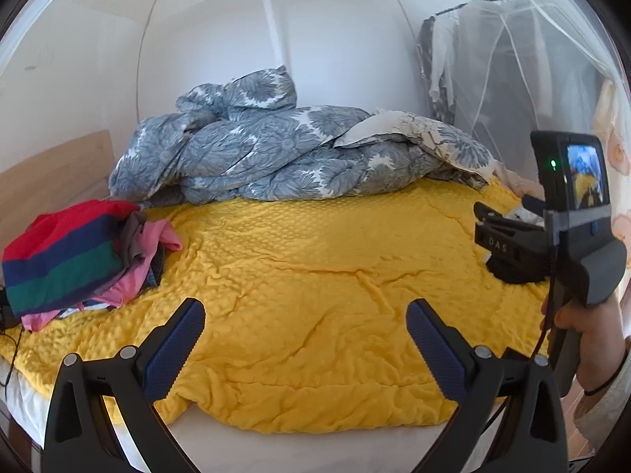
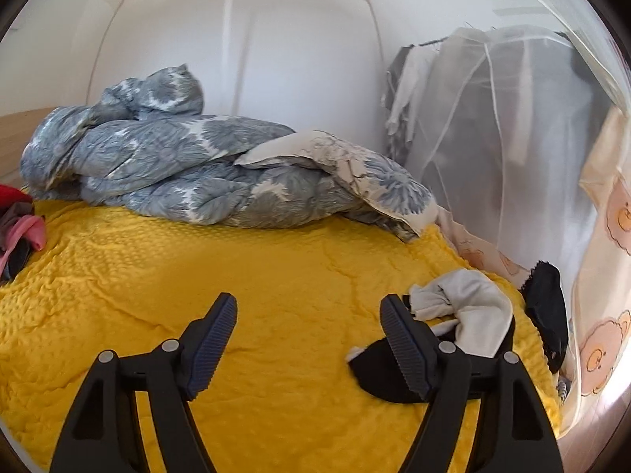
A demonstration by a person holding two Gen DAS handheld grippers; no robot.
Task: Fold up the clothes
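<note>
A heap of clothes (image 1: 75, 260), topped by a red, navy and green striped garment with pink cloth under it, lies at the left of the yellow bedspread (image 1: 315, 276). My left gripper (image 1: 305, 319) hangs open over the bare spread, nothing between its fingers. In the right wrist view my right gripper (image 2: 307, 313) is open above the yellow bedspread (image 2: 197, 276). A black and white garment (image 2: 453, 315) lies crumpled just right of its right finger (image 2: 402, 343), partly behind it. The clothes heap's edge (image 2: 23, 228) shows at far left. The right gripper's body (image 1: 572, 236) and the hand holding it appear at the right of the left wrist view.
A rumpled grey floral duvet (image 1: 276, 153) fills the back of the bed. White mosquito netting (image 2: 512, 138) and a cartoon-print curtain (image 2: 607, 236) hang on the right, with a clothes rail behind. A dark garment (image 2: 548, 307) lies at the bed's right edge. A wooden headboard (image 1: 51, 181) stands on the left.
</note>
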